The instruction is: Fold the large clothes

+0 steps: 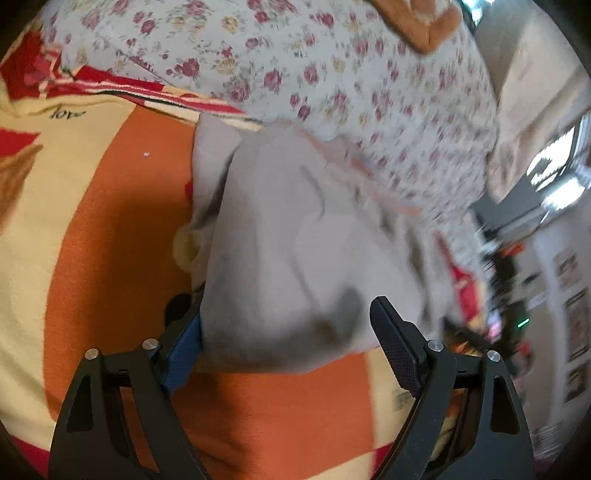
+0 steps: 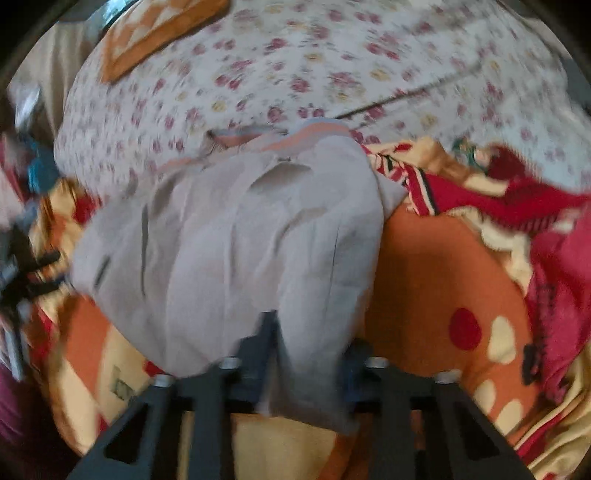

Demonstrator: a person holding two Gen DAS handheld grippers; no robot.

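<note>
A pale grey garment [image 1: 288, 221] lies bunched on an orange and yellow blanket [image 1: 110, 240]. My left gripper [image 1: 288, 310] stands wide, its jaws on either side of the garment's near fold. The cloth drapes over the blue pad [image 1: 181, 354] of one finger, while the other black finger [image 1: 395, 347] sits just off the cloth's edge. In the right wrist view the same garment [image 2: 229, 229] spreads across the blanket [image 2: 424, 277]. My right gripper [image 2: 310, 332] is shut on a pinched fold of its near edge. That view is blurred.
A floral quilt [image 1: 314, 74] rises behind the garment, with an orange cushion [image 1: 417, 22] on top. A red cloth [image 2: 554, 258] is heaped at the right. The bed edge and room clutter [image 1: 517, 295] lie to the right in the left wrist view.
</note>
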